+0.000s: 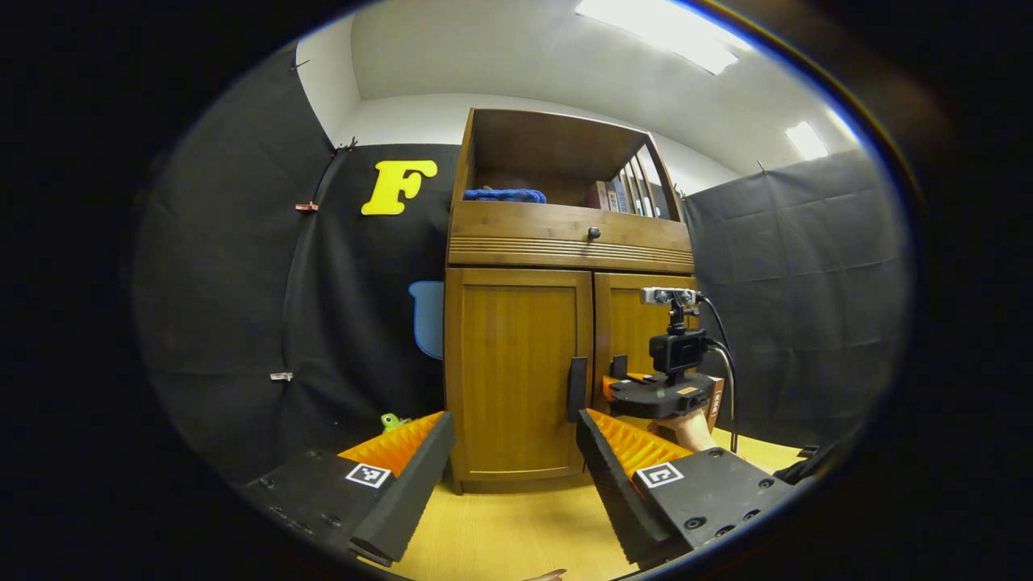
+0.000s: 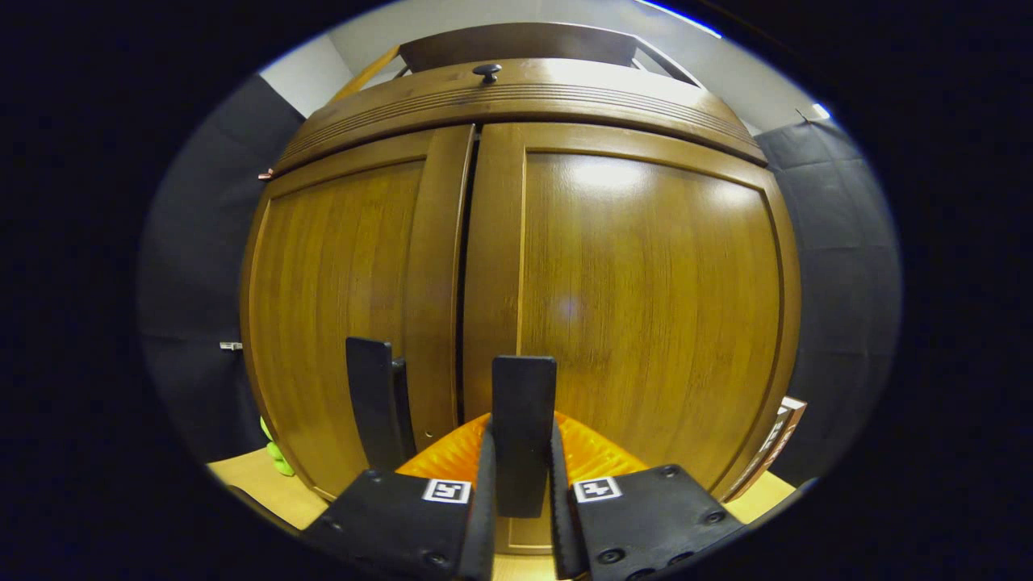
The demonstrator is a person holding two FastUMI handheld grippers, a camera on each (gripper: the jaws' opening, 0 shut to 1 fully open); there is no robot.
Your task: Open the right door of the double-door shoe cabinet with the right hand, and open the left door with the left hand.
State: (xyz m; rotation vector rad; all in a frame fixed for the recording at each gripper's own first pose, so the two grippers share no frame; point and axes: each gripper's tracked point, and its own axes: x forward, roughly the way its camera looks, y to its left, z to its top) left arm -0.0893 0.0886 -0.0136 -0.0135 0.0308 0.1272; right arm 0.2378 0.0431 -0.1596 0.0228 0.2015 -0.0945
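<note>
The shoe cabinet point(image 1: 565, 323) stands on the pale floor against the black booth wall, both doors closed. On its right door point(image 2: 646, 323), the right gripper point(image 2: 523, 484) has its fingers pressed onto the dark handle point(image 2: 523, 420) beside the centre seam. I'd say pull straight back, then follow the hinge's arc so the grip doesn't slip. The left door point(image 1: 516, 371) waits; the left gripper point(image 1: 512, 460), fingers spread wide, hangs well back from its handle point(image 1: 576, 389) and should close in squarely.
</note>
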